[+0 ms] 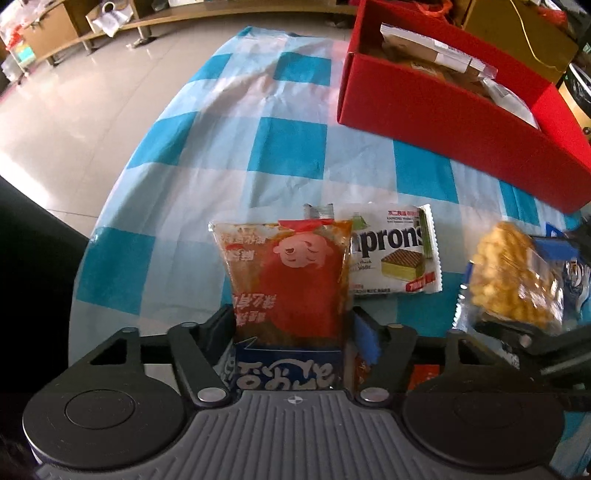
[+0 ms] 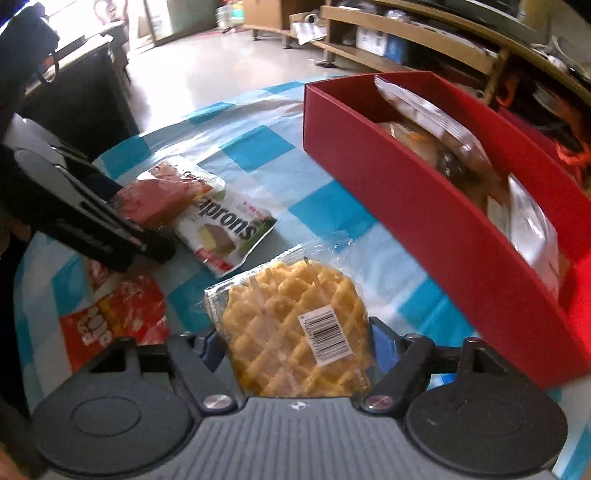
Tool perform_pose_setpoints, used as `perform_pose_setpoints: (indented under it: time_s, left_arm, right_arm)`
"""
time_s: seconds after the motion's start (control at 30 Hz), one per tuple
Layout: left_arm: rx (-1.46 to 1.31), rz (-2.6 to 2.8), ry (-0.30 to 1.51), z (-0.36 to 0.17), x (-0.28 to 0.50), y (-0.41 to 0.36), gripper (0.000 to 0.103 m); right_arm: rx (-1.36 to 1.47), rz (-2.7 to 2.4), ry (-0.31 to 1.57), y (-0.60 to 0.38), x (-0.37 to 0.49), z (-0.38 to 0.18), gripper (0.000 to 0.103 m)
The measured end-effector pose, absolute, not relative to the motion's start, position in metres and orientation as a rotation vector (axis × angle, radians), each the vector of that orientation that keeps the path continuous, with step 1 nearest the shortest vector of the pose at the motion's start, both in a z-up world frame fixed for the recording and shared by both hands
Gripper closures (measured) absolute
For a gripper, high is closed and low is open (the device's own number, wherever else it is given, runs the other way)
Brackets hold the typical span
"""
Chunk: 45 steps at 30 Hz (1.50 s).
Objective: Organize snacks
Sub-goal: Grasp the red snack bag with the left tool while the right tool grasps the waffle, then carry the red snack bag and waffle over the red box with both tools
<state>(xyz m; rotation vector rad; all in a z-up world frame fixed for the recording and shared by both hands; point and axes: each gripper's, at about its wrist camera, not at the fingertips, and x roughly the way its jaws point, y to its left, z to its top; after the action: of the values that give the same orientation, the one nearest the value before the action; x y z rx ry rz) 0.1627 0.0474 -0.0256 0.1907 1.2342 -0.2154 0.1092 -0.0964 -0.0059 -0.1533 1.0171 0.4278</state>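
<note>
L gripper (image 1: 291,325) is clamped on a red pouch (image 1: 291,280), fingers pressing both its side edges; pouch stands upright between them, cartoon face on front, print upside down to the L cam. Below it, betw the finger bases, a blue pack (image 1: 288,369) w/ white lettering sits tight against the gripper body; can't tell if it's held too or just lying under. Just behind and R of the pouch, a white wafer pack (image 1: 395,251) lies flat on the checked cloth (image 1: 207,147), pouch overlapping its L edge in this view. R gripper (image 2: 295,350) is closed on a waffle (image 2: 295,325) in clear wrap w/ a barcode sticker; fingers pinch its L and R edges, waffle tilted up off the cloth. In L cam the same waffle (image 1: 517,280) shows at far R, blurred, level w/ the wafer pack and apart from it. In R cam the L gripper (image 2: 122,229) comes in from the L w/ the red pouch (image 2: 155,199) at its tip, above the wafer pack (image 2: 225,225). An orange-red bag (image 2: 114,317) lies on the cloth near the R gripper's L finger, under the L gripper's body. Red box (image 2: 424,206) sits at the far R side of the cloth, open top, already holding several clear-wrapped snacks (image 2: 443,129); contents too blurred to name. In L cam the box (image 1: 436,110) is top R, well apart from pouch and wafer pack. Both held snacks are outside the box, waffle nearer to it. Shelving (image 2: 406,33) runs along the wall beyond the tiled floor (image 1: 74,92).
</note>
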Motion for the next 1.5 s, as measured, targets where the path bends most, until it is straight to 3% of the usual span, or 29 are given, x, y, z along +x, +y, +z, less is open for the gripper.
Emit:
perform_pose_setpoints:
  time_s: [0.13,0.2,0.27,0.37,0.53,0.6,0.73,0.77,1.5]
  left_arm:
    - [0.207,-0.204,1.217,-0.026,0.159,0.046,0.039]
    - [0.216,-0.199,1.205,-0.027,0.157,0.044,0.034]
    - [0.227,-0.172,1.198,-0.029,0.157,0.044,0.017]
    - [0.228,-0.136,1.2,-0.033,0.159,0.047,0.006]
    - [0.15,-0.108,1.225,-0.039,0.163,0.059,0.0]
    - [0.133,-0.111,1.229,-0.038,0.163,0.06,0.004]
    - [0.166,-0.149,1.199,-0.027,0.151,0.048,0.041]
    - [0.179,-0.151,1.198,-0.024,0.148,0.044,0.044]
    - [0.162,-0.274,1.068,0.023,0.145,-0.021,0.047]
  right_arm:
    - [-0.001,0.36,0.987,-0.108,0.092,0.001,0.031]
    - [0.085,0.324,0.96,-0.111,0.086,-0.001,0.031]
    - [0.141,0.308,0.946,-0.111,0.082,-0.002,0.03]
    - [0.128,0.298,0.936,-0.107,0.08,-0.003,0.03]
    - [0.166,0.307,0.954,-0.116,0.083,-0.006,0.029]
    - [0.168,0.308,0.969,-0.118,0.086,-0.009,0.029]
    - [0.155,0.296,0.958,-0.118,0.083,-0.01,0.029]
    - [0.153,0.287,0.959,-0.118,0.082,-0.01,0.03]
    - [0.28,0.205,0.833,-0.156,0.073,0.023,0.031]
